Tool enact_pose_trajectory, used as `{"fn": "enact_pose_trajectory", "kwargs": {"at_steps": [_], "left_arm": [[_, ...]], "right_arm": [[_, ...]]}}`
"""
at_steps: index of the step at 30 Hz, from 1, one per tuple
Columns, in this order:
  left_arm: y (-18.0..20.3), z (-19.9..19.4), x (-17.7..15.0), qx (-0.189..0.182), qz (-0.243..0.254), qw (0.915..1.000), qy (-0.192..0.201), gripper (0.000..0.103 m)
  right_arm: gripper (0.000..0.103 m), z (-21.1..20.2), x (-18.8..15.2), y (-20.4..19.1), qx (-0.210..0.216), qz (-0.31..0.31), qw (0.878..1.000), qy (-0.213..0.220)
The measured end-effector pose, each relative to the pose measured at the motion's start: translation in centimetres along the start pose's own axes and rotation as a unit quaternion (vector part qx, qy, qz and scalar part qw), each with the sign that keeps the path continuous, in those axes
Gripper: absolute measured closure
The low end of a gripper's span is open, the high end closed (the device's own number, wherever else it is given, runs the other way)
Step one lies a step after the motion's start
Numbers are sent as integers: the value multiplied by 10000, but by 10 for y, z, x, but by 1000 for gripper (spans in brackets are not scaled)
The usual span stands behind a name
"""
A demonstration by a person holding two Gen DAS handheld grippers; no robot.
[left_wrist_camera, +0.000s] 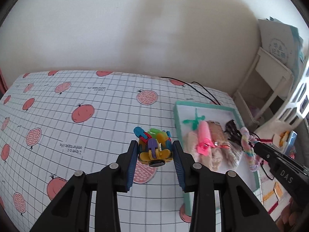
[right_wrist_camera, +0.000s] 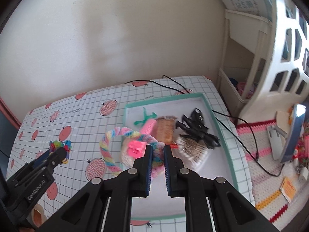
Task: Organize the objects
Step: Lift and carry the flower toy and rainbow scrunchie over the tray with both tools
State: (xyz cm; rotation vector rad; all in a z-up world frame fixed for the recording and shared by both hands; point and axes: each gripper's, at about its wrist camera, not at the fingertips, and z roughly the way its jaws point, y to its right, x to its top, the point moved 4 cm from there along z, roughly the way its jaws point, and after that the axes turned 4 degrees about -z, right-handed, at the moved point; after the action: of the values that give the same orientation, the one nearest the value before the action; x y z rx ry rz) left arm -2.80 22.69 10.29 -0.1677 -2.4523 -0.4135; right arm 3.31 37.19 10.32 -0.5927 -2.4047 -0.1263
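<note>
Left gripper [left_wrist_camera: 154, 150] straddles the pile of colourful clips [left_wrist_camera: 154, 147] on the tablecloth [left_wrist_camera: 77, 135]. Pile sits dead centre between the 2 blue pads, jaws spread wide. Left pad looks to be touching or nearly touching the pile, right pad just beside it with a sliver of gap. Not gripped yet as far as I can tell

Right gripper [right_wrist_camera: 158, 150] is pinched on the pastel twisted hair band [right_wrist_camera: 110, 148]. Jaws narrow, clamped on the band's right end where it crosses the tray's left rim. The rest of the loop hangs out to the left, over the tablecloth, outside the tray [right_wrist_camera: 222, 131]. Band's long axis runs roughly left-right from the jaws

Tray already holds a green clip [right_wrist_camera: 143, 118], pink roller [right_wrist_camera: 147, 128], tan piece [right_wrist_camera: 164, 130], black clips [right_wrist_camera: 195, 127], a brush [right_wrist_camera: 191, 150] and a pink clip [right_wrist_camera: 136, 147], packed toward its far half

Key relation: tray lies to the right of the clip pile, near but not touching. My read: left only needs to close and carry right. Right is nearer the tray and needs to pull the loop rightward so the tail clears the rim before letting go

Risk: the pile is loose pieces, so a squeeze may grab only some
</note>
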Motion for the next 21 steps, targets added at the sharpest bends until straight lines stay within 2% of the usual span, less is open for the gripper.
{"fn": "enact_pose_trajectory", "kwargs": {"at_steps": [10,21], "left_arm": [[49,3,-21,-439,240,9987,-136,66],[91,26,-48,-533,473,9964,-457,65]], "right_arm": [[91,-1,-22,54,-311,350,9987,-190],[91,26,-41,83,-443,532,9961,-547]]}}
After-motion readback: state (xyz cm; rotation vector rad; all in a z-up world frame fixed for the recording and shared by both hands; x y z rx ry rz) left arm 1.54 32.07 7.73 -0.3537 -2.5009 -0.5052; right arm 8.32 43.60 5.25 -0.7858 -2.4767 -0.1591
